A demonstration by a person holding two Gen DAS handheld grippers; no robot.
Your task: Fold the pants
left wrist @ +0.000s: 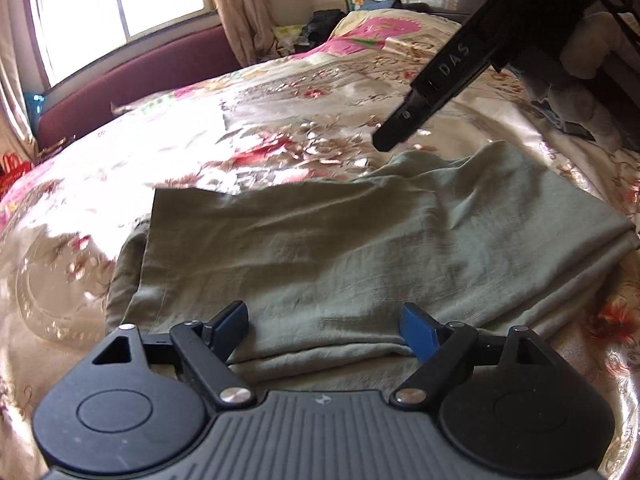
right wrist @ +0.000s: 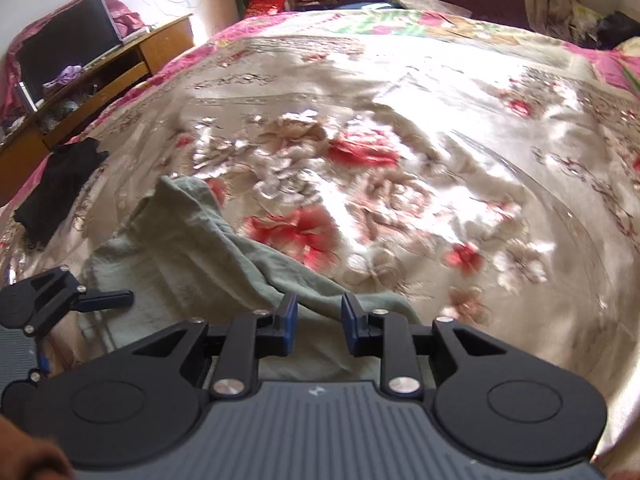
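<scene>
1. The pants (left wrist: 332,248) (grey-green, folded into a layered rectangle) lie flat on the floral bedspread (left wrist: 248,136), near the bed's edge.
2. The left gripper (left wrist: 325,330) stands wide apart over the near folded edge of the pants; its blue pads (left wrist: 230,328) flank the cloth without pressing on it, and nothing is held.
3. The right gripper (right wrist: 319,326) shows a narrow gap between its fingers. The pants' far edge (right wrist: 208,248) lies below and just ahead of the tips; no cloth is pinched between the pads.
4. In the left wrist view, the right gripper's black finger (left wrist: 424,96) hangs above the far rumpled corner of the pants, apart from the fabric.
5. A black garment (right wrist: 60,188) lies well apart, at the bedspread's edge.
</scene>
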